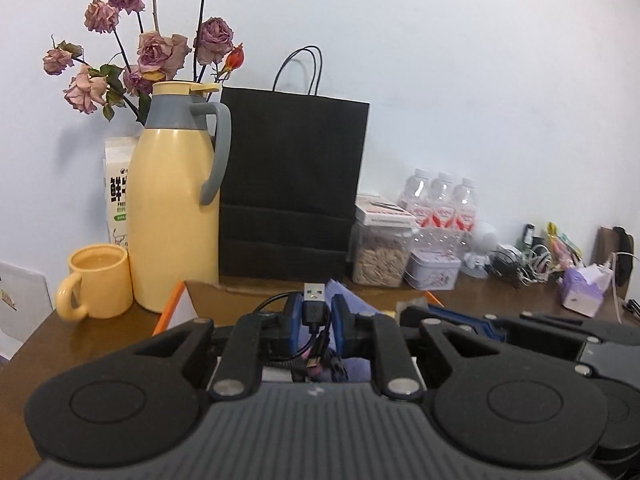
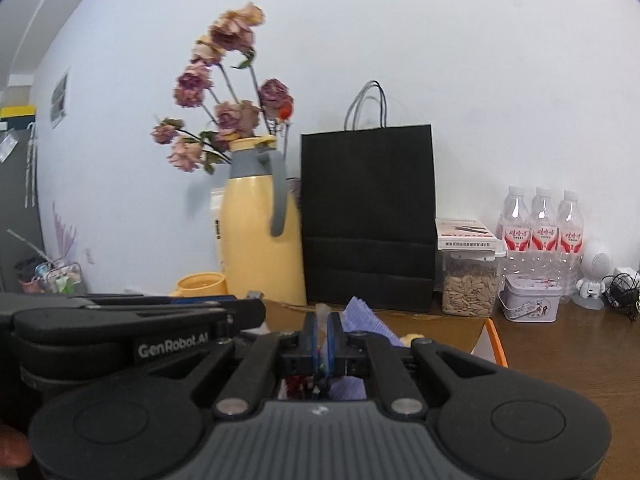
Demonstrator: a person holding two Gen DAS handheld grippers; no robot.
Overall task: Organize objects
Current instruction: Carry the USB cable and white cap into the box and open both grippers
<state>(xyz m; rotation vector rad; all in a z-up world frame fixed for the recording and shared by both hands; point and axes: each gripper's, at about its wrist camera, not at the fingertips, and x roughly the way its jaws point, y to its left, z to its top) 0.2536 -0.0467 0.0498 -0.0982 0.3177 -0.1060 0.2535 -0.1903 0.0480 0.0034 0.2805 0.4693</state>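
Observation:
My left gripper (image 1: 316, 302) is shut on a black USB cable (image 1: 315, 308). Its silver plug sticks up between the blue pads and the cord loops down behind them. My right gripper (image 2: 322, 322) is shut on a thin, pale translucent strip (image 2: 322, 311) that pokes up past the pads. I cannot tell what the strip is. Both grippers hang side by side over an open cardboard box (image 1: 208, 294) with an orange edge (image 2: 495, 340). A purple folded sheet (image 2: 362, 316) lies in the box. The right gripper's body (image 1: 520, 328) shows in the left wrist view.
Along the wall stand a yellow jug (image 1: 172, 208), a yellow mug (image 1: 98, 280), dried roses (image 1: 156, 52), a black paper bag (image 1: 292, 188), a seed jar (image 1: 380, 256), a small tin (image 1: 432, 274) and water bottles (image 1: 440, 200). Tangled cables (image 1: 516, 264) and a tissue pack (image 1: 582, 290) lie right.

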